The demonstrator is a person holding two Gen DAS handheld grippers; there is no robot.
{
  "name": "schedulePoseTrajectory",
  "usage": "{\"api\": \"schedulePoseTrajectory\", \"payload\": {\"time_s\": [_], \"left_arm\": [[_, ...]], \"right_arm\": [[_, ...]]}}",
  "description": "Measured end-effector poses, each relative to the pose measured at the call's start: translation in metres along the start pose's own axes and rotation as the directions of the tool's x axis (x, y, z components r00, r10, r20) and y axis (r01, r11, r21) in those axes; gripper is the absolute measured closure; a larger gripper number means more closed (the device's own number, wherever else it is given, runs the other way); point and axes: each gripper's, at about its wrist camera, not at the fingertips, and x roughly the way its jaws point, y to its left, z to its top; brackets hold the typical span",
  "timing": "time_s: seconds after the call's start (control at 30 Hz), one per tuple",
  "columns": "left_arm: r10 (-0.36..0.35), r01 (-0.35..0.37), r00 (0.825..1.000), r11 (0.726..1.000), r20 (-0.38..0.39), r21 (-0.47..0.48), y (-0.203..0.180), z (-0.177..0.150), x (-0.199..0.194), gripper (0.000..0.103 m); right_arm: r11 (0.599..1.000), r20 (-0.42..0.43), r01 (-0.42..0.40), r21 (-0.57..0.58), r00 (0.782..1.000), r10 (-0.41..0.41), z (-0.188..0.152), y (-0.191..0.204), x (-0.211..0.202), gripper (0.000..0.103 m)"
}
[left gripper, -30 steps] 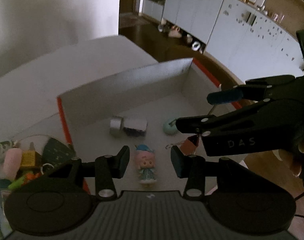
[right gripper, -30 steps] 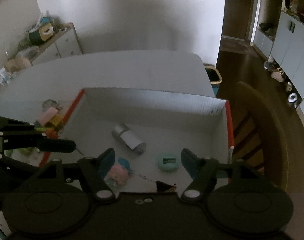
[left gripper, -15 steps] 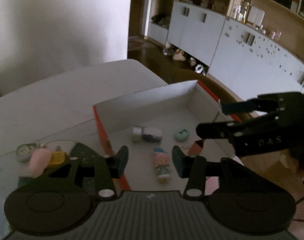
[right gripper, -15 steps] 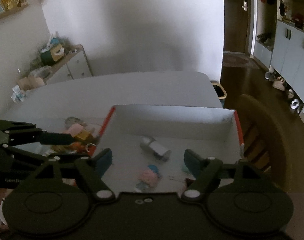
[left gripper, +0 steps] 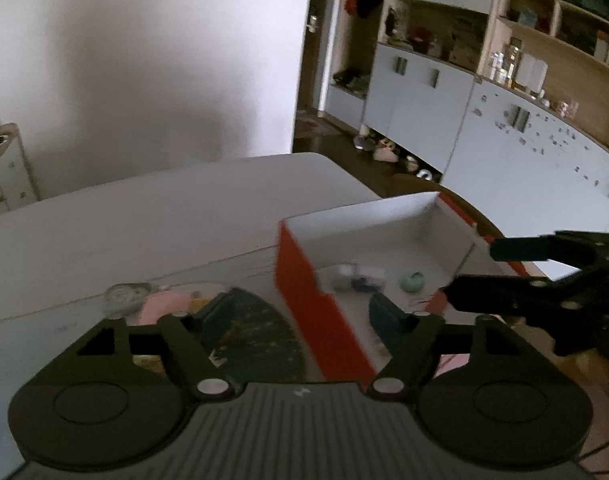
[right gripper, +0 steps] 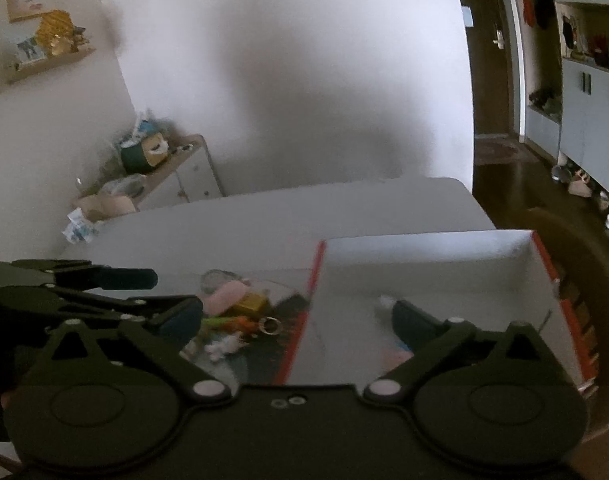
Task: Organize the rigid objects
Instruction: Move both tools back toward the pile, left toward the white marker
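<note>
Nearest the cameras, the left gripper (left gripper: pixel 300 316) and right gripper (right gripper: pixel 296 320) hang over the box's (left gripper: pixel 304 312) red side wall, jaws opening, empty. Beside the box lies a toy pile (right gripper: pixel 240 312); inside it, farther back, rest a grey cylinder (left gripper: pixel 346 276) and teal piece (left gripper: pixel 413 281).

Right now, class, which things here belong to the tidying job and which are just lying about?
Part of the job:
- box, with a silver can and a mint case inside
- pile of trinkets on the table beside it
- left gripper and right gripper, both empty with jaws opening

Just lying about:
- chair
- cupboards
- shoes on the floor
- side cabinet
</note>
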Motion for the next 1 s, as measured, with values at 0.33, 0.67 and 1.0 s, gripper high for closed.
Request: {"api": "schedulePoseTrajectory", "payload": {"time_s": [0.33, 0.67, 1.0], "left_arm": [[0.078, -0.074, 0.995, 0.996, 0.069, -0.058, 0.071, -0.026, -0.037, 0.018], [0.143, -0.139, 0.989, 0.985, 0.032, -0.098, 0.137, -0.063, -0.045, 0.018], [0.193, -0.195, 0.981, 0.969, -0.028, -0.152, 0.179, -0.099, -0.029, 0.018]], "right_arm": [[1.0, 0.01, -0.026, 0.009, 1.0, 0.026, -0.016, 0.061, 0.014, 0.0], [1.0, -0.04, 0.001, -0.007, 0.999, -0.001, -0.035, 0.111, 0.04, 0.0], [0.998, -0.098, 0.034, -0.057, 0.994, -0.039, -0.046, 0.147, 0.073, 0.0]]}}
